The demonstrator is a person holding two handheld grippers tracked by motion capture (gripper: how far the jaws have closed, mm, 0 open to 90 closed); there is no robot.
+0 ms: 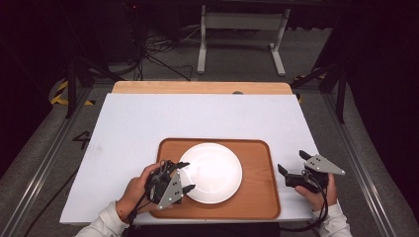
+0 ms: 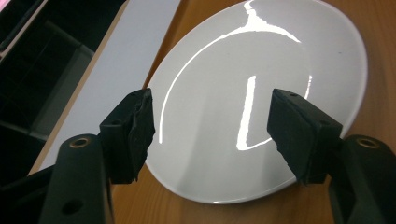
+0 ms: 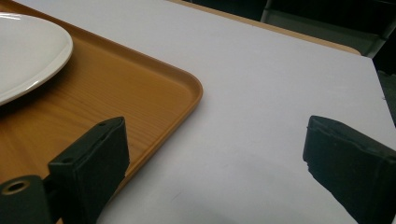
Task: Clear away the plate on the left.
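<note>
The white table carries a wooden tray. A white plate lies at the tray's centre. The left gripper hovers at the plate's left rim, jaws wide apart, gripping nothing. The right gripper rests right of the tray, jaws spread, empty.

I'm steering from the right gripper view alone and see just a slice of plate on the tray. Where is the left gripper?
Observer: The left gripper sits at the white plate's left edge, seen from the high view.
Operator: Is it gripping the plate?
Observer: No. In the left gripper view its jaws stand apart, one to each side of the plate's near edge, and the pads do not press on it.
Operator: Does the plate carry anything?
Observer: Nothing; its surface is bare and glossy, lying flat on the wooden tray.
</note>
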